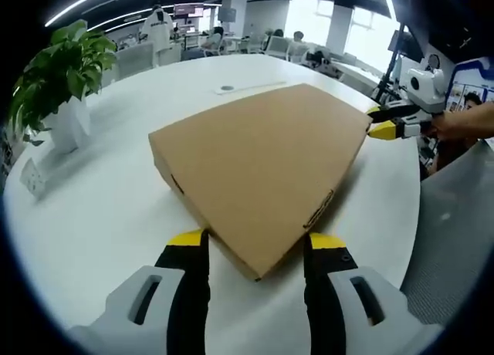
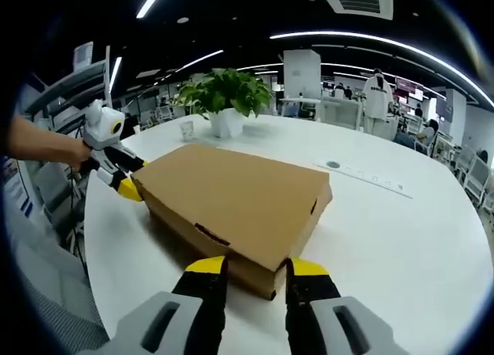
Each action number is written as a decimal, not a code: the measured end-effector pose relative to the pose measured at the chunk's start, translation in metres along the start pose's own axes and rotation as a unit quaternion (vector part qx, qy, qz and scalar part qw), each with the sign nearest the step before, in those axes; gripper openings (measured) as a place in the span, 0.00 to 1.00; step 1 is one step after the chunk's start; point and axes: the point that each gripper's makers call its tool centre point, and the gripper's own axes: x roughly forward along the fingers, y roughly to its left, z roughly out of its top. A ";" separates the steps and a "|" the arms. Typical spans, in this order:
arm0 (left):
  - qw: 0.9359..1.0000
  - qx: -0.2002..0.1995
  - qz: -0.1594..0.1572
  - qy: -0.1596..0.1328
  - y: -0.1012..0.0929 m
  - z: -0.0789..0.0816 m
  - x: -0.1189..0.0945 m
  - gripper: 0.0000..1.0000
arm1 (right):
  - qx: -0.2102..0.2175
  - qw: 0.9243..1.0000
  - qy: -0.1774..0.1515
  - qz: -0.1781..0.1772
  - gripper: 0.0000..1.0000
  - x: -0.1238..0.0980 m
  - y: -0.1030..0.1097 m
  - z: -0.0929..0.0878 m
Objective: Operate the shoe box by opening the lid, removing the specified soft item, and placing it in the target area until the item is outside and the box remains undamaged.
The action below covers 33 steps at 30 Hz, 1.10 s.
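Shoe box (image 1: pixel 258 166) sits lid closed on the white round worktop (image 1: pixel 100 208), both tools at opposite corners of it. In left gripper view the left tool (image 1: pixel 255 247) has jaws spread w/ the near box corner between the yellow tips; can't tell if they touch the cardboard. Same view shows the right tool (image 1: pixel 386 127) coming in from the right at the far corner, tips at the box edge, a hand (image 1: pixel 463 123) behind it. In right gripper view the right tool (image 2: pixel 251 266) is also released, jaws apart either side of its near corner, and the left tool (image 2: pixel 120 174) shows at far left by the other corner, held by a hand (image 2: pixel 50 147).

Left gripper view has a small card stand (image 1: pixel 31 177) near the potted plant (image 1: pixel 62 77). Right gripper view gives the plant (image 2: pixel 224 96) from the other side plus a small cup (image 2: pixel 186 129) beside it, and a long ruler-like strip (image 2: pixel 363 177) w/ a small round disc (image 2: pixel 333 165) near it.

Room: open office, ceiling strip lights, desks & chairs, ppl in the background
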 end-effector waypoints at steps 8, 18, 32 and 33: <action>1.000 0.004 0.001 0.007 0.009 -0.006 -0.006 0.46 | -0.004 1.000 -0.002 0.003 0.23 0.002 0.012 0.001; 1.000 -0.009 0.000 0.002 0.010 -0.009 -0.008 0.46 | 0.018 1.000 -0.013 0.010 0.23 0.002 0.016 0.002; 0.999 0.004 0.031 0.008 0.010 -0.010 -0.007 0.50 | -0.001 1.000 -0.024 0.019 0.24 0.002 0.019 0.001; 0.999 0.003 0.032 0.006 0.010 -0.010 -0.007 0.50 | -0.001 1.000 -0.024 0.019 0.24 0.002 0.019 0.001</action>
